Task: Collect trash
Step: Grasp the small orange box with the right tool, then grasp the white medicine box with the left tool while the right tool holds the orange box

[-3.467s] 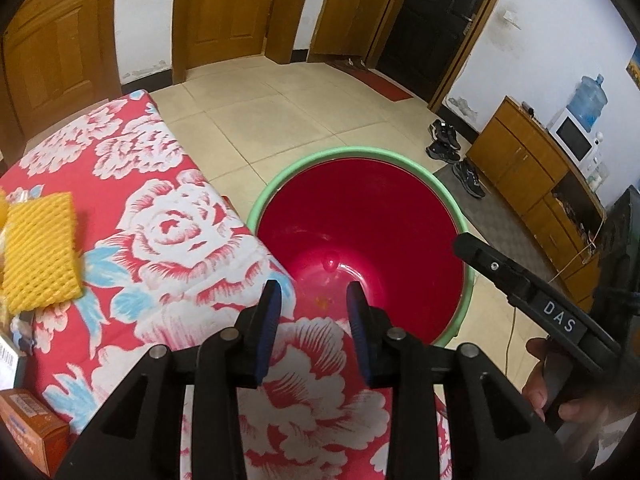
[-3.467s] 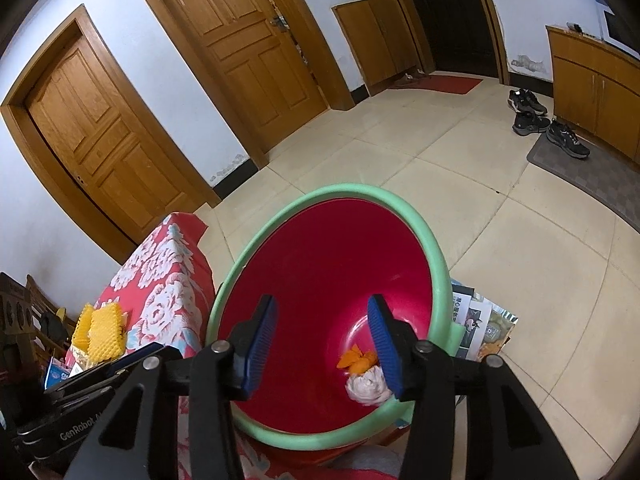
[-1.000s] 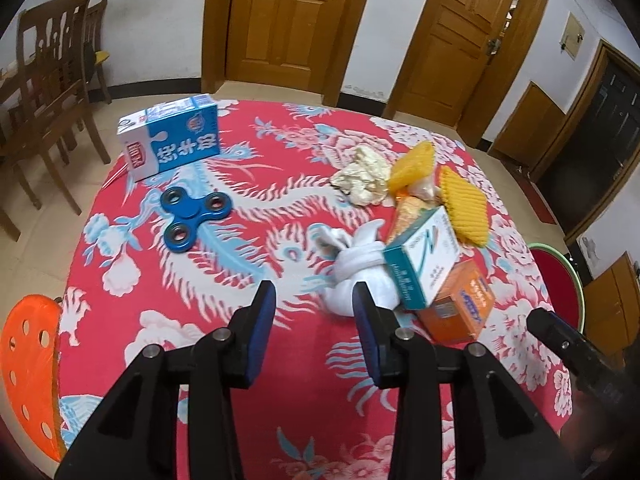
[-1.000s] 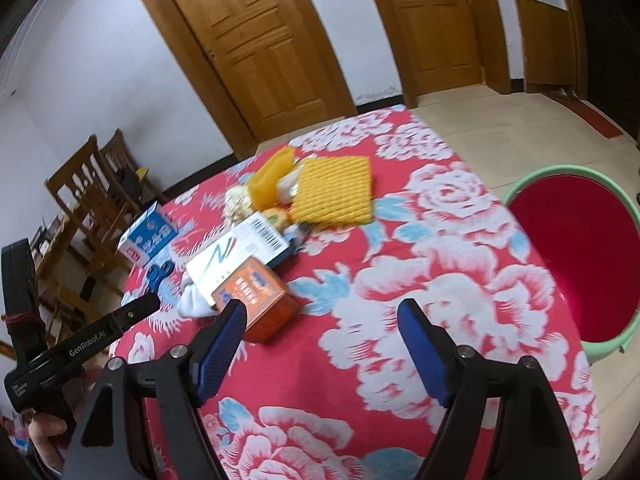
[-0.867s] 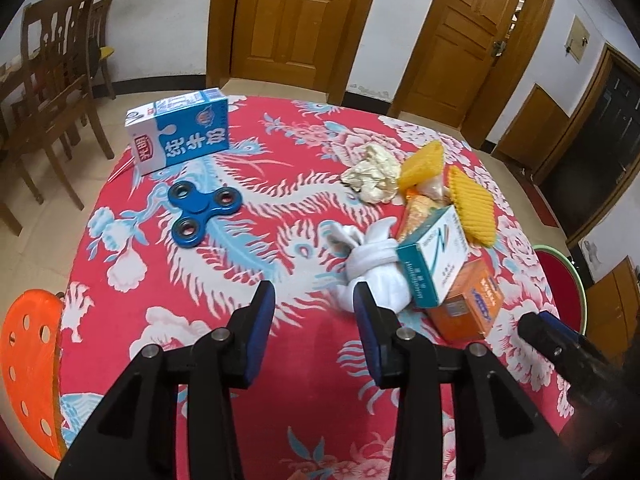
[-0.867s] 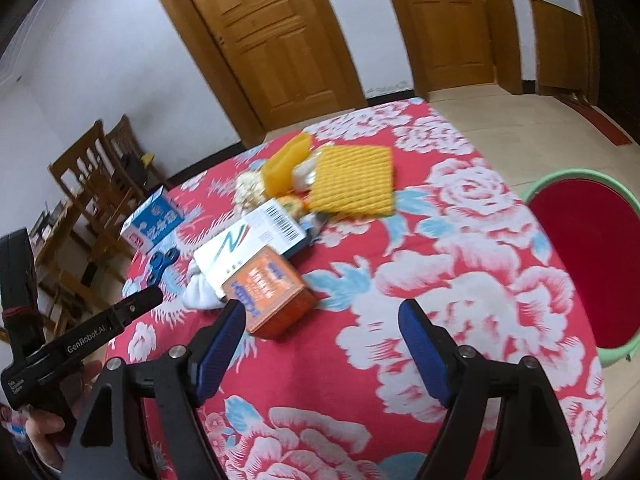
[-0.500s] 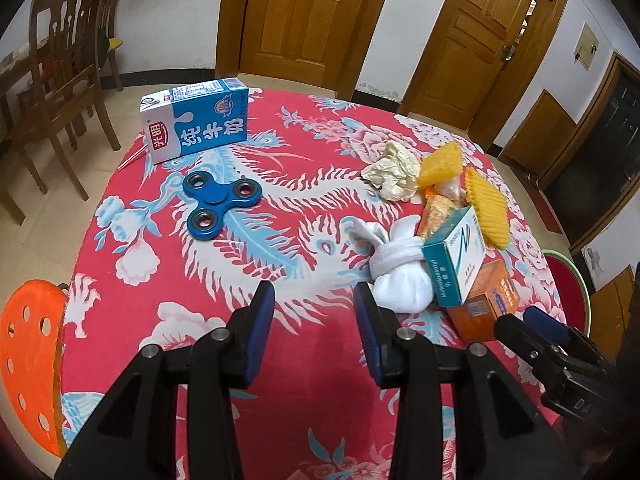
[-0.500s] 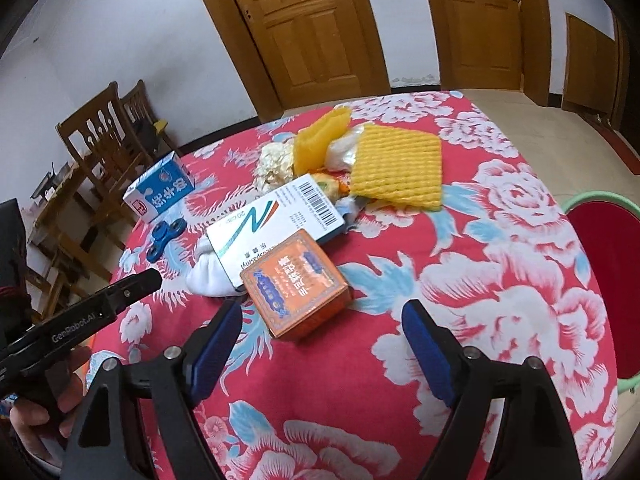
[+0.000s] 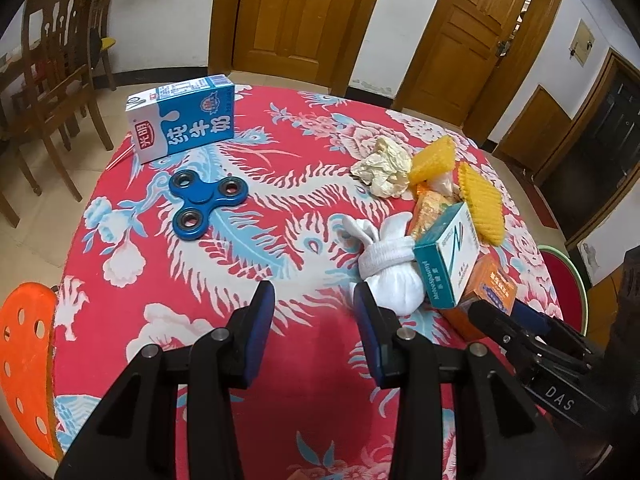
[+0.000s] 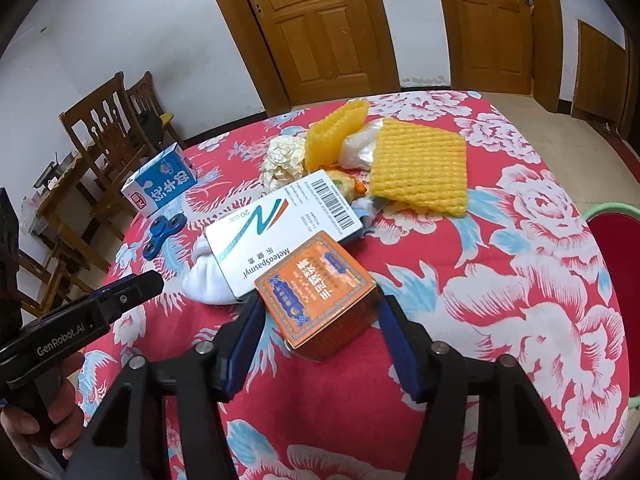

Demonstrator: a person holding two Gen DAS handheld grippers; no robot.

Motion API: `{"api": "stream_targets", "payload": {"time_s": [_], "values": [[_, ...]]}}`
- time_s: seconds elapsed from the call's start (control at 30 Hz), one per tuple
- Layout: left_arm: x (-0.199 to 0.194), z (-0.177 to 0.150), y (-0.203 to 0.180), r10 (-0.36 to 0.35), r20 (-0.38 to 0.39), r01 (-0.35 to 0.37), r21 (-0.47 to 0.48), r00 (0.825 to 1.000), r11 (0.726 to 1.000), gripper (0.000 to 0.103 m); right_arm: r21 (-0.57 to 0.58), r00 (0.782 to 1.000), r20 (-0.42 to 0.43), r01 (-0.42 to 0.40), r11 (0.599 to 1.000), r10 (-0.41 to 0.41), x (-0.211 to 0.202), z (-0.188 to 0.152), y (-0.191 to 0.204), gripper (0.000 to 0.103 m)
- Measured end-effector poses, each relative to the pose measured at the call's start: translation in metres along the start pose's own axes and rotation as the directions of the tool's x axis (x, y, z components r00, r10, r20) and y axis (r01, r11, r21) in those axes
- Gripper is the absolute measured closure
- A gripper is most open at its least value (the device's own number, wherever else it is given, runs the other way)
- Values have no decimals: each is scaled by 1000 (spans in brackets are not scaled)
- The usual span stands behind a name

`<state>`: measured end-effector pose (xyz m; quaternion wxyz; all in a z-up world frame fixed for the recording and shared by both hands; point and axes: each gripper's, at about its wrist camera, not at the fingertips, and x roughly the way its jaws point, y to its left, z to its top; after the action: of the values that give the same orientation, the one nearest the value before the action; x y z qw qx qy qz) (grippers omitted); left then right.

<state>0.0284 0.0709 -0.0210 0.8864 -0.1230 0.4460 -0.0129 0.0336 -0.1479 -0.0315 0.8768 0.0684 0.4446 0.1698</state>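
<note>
The red bin is cut off at the table's three-o'clock edge, a sock hides half under the white carton, and the right claw, closing, straddles the orange box, seemingly not yet pressing, while the left claw hangs half-open, empty.

Soft daylight, perhaps; warped, vignetted edges

On the table: one milk carton, one blue spinner, one white sock bundle, one crumpled paper, two yellow foam nets, one white box, one orange box. Beside the table: one basin, two chairs.
</note>
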Motion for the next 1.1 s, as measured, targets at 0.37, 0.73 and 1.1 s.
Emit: {"api": "stream_targets", "payload": {"time_s": [0.37,0.73,1.1], "values": [[-4,7,-31,-55,12,54,78,998,995,62,73,998,67,9,997,-14,-36,-8,-21,42],[3,10,-86,-132,-21,134,234,991,963,62,194,986,140,59,979,-88,-81,-19,-63,42],[35,15,-113,-92,-106,123,334,990,935,62,270,978,167,73,960,-122,-102,-29,-90,42]]}}
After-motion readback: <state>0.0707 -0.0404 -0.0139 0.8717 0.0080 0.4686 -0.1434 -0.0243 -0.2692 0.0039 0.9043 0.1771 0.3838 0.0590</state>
